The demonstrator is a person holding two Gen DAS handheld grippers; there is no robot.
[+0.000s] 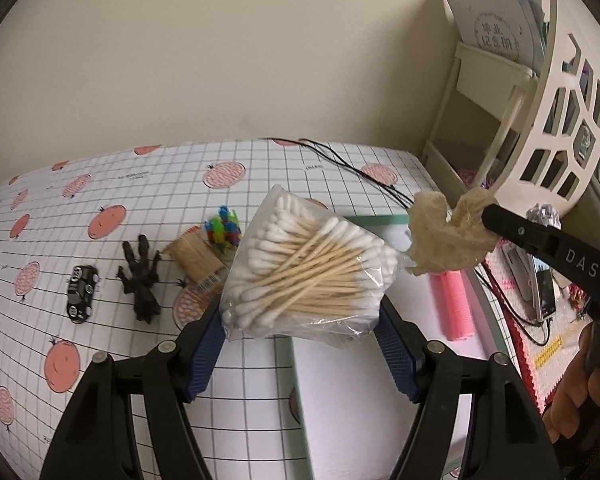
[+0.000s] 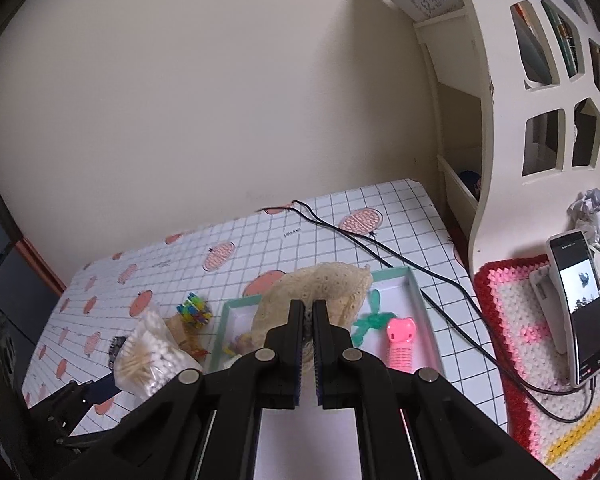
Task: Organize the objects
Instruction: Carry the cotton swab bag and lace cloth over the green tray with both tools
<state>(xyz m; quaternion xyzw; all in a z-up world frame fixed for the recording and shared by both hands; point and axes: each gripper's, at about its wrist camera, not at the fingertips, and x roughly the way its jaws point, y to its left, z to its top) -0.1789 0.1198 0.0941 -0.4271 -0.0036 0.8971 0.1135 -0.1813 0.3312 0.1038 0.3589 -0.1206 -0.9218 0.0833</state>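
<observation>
Holding a clear bag of cotton swabs (image 1: 304, 268) between its blue pads (image 1: 204, 356), the left gripper (image 1: 300, 344) stands spread wide yet pinching the bag's lower corners, the bag lifted above the table (image 1: 140, 184) and hanging over the near edge of the tray (image 1: 296, 412). The right gripper (image 2: 308, 316) has its jaws pressed together on a cream lace cloth (image 2: 320, 284), which hangs bunched from the tips above the same mint-rimmed tray (image 2: 416, 292). The step in hand looks like carrying both things to the tray, and doing it well probably means bringing each low over a bare patch of white floor before letting go, one hand at a time so the cloth does not drape over the bag. The slack plastic may slip, so the left grip should stay firm until the bag rests flat. Inside the tray lie a pink ribbed toy (image 2: 400, 344), a green propeller-shaped piece (image 2: 370, 320) just beside it, and some small coloured bits (image 2: 236, 344) at the left end, too hidden to name. Outside it, on the table, wait a black toy car (image 1: 82, 294), a dark dinosaur figure (image 1: 142, 280), a bundle of toothpicks (image 1: 194, 256) and bright picks (image 1: 224, 228). A black cable (image 2: 380, 248) runs past the tray's far rim toward a phone (image 2: 580, 308) on a crocheted mat (image 2: 520, 320).
</observation>
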